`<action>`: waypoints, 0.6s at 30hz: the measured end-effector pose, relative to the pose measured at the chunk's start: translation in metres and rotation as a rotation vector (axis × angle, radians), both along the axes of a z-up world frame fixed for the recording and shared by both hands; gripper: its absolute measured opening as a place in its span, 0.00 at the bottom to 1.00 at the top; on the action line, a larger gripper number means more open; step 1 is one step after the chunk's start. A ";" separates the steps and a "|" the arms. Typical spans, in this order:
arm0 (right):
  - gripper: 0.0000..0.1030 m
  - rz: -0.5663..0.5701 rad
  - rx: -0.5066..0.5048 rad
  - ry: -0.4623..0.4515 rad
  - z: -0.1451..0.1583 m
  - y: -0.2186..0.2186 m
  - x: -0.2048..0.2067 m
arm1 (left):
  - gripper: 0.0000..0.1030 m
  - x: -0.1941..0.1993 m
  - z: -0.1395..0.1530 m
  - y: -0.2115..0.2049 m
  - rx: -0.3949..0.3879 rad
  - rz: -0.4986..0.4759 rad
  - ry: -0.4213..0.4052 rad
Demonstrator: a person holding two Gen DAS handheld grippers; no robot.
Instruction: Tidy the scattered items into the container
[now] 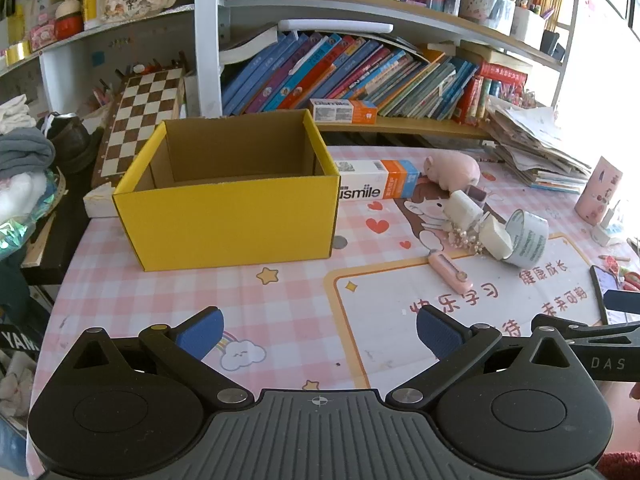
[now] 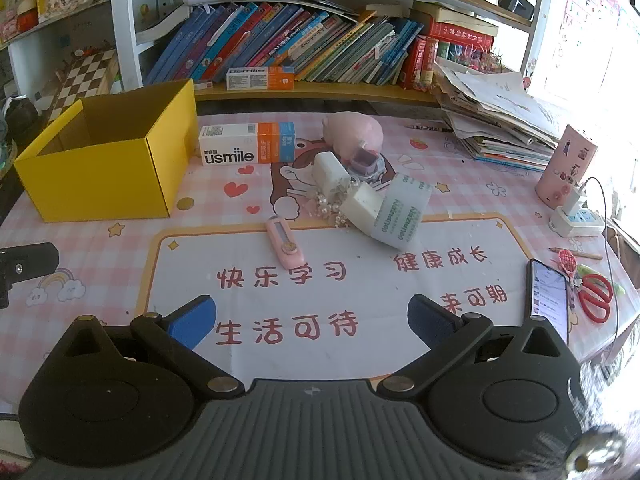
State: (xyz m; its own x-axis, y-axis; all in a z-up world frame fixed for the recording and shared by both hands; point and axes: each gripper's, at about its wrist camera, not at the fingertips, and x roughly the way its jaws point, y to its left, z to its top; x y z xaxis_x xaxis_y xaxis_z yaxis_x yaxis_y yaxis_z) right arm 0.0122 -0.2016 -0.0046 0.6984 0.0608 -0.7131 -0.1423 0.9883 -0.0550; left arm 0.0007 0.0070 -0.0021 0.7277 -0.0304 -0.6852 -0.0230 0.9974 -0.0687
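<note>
A: Quick check, what are your hand-held grippers doing?

B: Your left hand-held gripper [image 1: 318,336] has its blue pads wide apart, nothing between them, hovering over the counter [image 1: 280,300]. Your right hand-held gripper [image 2: 312,322] is the same: pads spread, holding nothing, above the printed mat.

A: Container?

B: Yellow cardboard box [image 1: 228,216], open top. In your left view it sits at 11 o'clock from the gripper; in your right view it's at 10 o'clock [image 2: 104,172], well apart from the pads. Nothing visible inside it from these angles.

A: Scattered items?

B: All on the counter, right of the box. The usmile toothpaste box [image 2: 248,144] lies flat just beside the yellow box's right wall, at 12 o'clock in your right view. The pink pig plush [image 2: 354,130] is at 12 to 1 o'clock behind the pile. Two white charger plugs [image 2: 330,174] [image 2: 362,204], a small purple case [image 2: 364,158] and a tangle of pearl beads [image 2: 326,204] are bunched together, touching. The roll of tape [image 2: 402,216] leans against the nearer plug. The pink utility knife [image 2: 285,246] lies alone, nearest your right gripper at 12 o'clock.
</note>
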 end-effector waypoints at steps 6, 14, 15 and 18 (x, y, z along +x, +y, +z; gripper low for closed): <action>1.00 0.000 -0.004 -0.003 0.000 0.001 0.000 | 1.00 0.003 -0.001 0.002 -0.002 -0.002 0.001; 1.00 -0.001 -0.011 -0.007 0.000 0.003 -0.001 | 1.00 0.005 -0.001 0.005 -0.006 -0.009 0.001; 1.00 -0.001 -0.012 -0.006 0.000 0.004 -0.001 | 1.00 0.005 -0.001 0.005 -0.007 -0.009 0.001; 1.00 -0.001 -0.011 -0.006 0.001 0.004 0.000 | 1.00 0.005 -0.001 0.006 -0.009 -0.009 0.002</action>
State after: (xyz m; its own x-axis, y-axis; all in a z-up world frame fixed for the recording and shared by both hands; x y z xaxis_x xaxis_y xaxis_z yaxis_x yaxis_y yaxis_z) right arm 0.0122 -0.1981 -0.0039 0.7028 0.0523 -0.7095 -0.1406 0.9878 -0.0665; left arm 0.0056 0.0130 -0.0032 0.7260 -0.0432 -0.6863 -0.0138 0.9969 -0.0774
